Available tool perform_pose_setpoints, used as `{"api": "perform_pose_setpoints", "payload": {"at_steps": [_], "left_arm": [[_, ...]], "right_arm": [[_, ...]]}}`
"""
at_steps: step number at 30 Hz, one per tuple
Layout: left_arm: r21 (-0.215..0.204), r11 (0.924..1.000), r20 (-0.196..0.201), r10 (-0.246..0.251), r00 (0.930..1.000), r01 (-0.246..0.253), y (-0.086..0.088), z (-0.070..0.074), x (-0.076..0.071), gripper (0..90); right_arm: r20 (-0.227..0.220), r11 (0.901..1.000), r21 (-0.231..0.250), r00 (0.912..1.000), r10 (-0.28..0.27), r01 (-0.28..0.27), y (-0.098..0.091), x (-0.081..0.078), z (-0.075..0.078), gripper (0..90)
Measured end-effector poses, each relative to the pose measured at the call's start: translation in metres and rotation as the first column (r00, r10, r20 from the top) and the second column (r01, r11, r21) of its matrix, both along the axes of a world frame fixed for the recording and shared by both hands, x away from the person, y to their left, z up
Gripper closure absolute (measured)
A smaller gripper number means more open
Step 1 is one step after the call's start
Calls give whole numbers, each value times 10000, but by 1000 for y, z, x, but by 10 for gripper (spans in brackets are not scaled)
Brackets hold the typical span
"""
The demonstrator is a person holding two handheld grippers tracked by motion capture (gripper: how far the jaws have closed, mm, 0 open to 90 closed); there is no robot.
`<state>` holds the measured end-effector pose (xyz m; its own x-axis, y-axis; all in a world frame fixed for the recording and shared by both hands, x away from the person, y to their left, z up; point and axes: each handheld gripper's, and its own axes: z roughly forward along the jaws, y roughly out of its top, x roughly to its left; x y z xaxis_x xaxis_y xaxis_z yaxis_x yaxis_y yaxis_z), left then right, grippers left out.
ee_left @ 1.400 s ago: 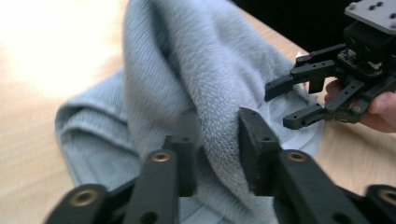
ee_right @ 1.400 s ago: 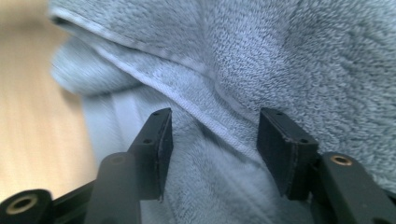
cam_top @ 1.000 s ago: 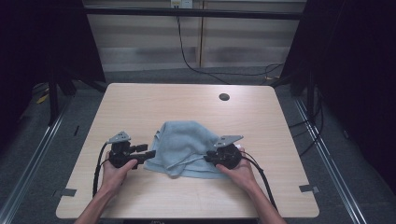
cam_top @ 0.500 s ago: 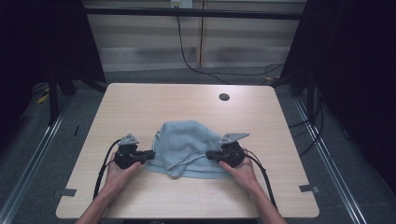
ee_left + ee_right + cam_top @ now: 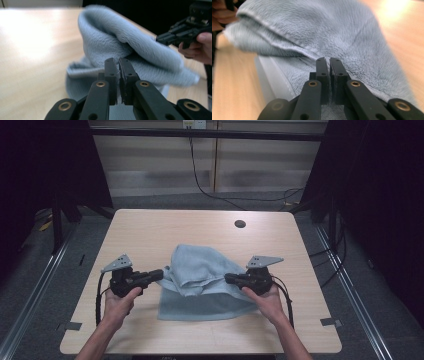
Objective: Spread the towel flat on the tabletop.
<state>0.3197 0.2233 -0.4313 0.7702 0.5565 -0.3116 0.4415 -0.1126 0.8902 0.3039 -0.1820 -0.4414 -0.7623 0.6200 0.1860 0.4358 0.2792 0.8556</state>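
- Towel (image 5: 200,285), light blue and fluffy, lies near the middle of the desk (image 5: 150,227), towards your side. Its lower layer rests flat on the wood, and its upper part is lifted into a soft hump between your two hands.
- Left tool (image 5: 161,274) has its jaws nearly together, pinching the towel's left edge. In the left gripper view a thin fold of cloth sits between the pads (image 5: 124,72).
- Right tool (image 5: 227,279) is clamped the same way on the towel's right edge. In the right gripper view the jaws stand narrow, with the fabric bunched up between them.
- Risk one: each grip appears to take only a thin bit of the edge. If you pull the hands apart or raise them quickly, the cloth could slide out of one tool and that side would drop.
- Risk two: you may have caught a single layer on one side and two on the other. The towel would then open unevenly, or twist, as it leaves the desk.
- Risk three: the lower layer touches the desk. Dragging rather than lifting could crumple it or pull it towards the near edge.
- Count: one towel, two tools, two hands, one desk, and one small dark round hole (image 5: 240,224) towards the desk's far side.
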Motion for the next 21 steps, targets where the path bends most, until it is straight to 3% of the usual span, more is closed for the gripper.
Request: {"api": "perform_pose_setpoints", "payload": {"at_steps": [1, 4, 5, 8, 11, 12, 14, 17, 18, 21], "left_arm": [[-392, 9992, -14, 59, 10000, -60, 3, 5, 0, 861], [-233, 9995, 282, 201, 9994, -195, 5, 13, 1, 862], [-547, 9980, 384, 352, 9986, -330, 8, 19, 2, 863], [-543, 9970, 479, 572, 9972, -546, 11, 22, 3, 863], [-388, 9966, 293, 733, 9969, -722, 12, 13, 7, 863], [-260, 9967, 115, 771, 9970, -767, 11, 7, 10, 863], [124, 9971, -599, 757, 9953, -751, 11, -14, 18, 863], [472, 9956, -838, 853, 9928, -815, 10, -25, 21, 862], [701, 9937, -938, 939, 9912, -875, 11, -31, 23, 860], [738, 9926, -1083, 1037, 9887, -961, 13, -35, 24, 859]], "right_arm": [[171, 9997, 246, 9998, 29, -33, -3, -1, 10, 863], [379, 9991, 435, 9993, 8, -25, -5, -1, 21, 864], [695, 9984, 563, 9976, -1, -39, -6, 1, 32, 865], [847, 9978, 659, 9963, -123, 67, -5, 7, 41, 865], [914, 9973, 713, 9955, -263, 198, -3, 21, 46, 862], [662, 9977, 599, 9972, -353, 314, 0, 34, 40, 841], [209, 9984, 318, 9987, -468, 461, 2, 46, 27, 801], [-122, 9984, -95, 9984, -553, 551, 2, 54, 11, 783], [-372, 9961, -417, 9962, -792, 776, 1, 56, -4, 712], [-600, 9951, -388, 9939, -927, 905, -4, 55, -15, 677]]}}
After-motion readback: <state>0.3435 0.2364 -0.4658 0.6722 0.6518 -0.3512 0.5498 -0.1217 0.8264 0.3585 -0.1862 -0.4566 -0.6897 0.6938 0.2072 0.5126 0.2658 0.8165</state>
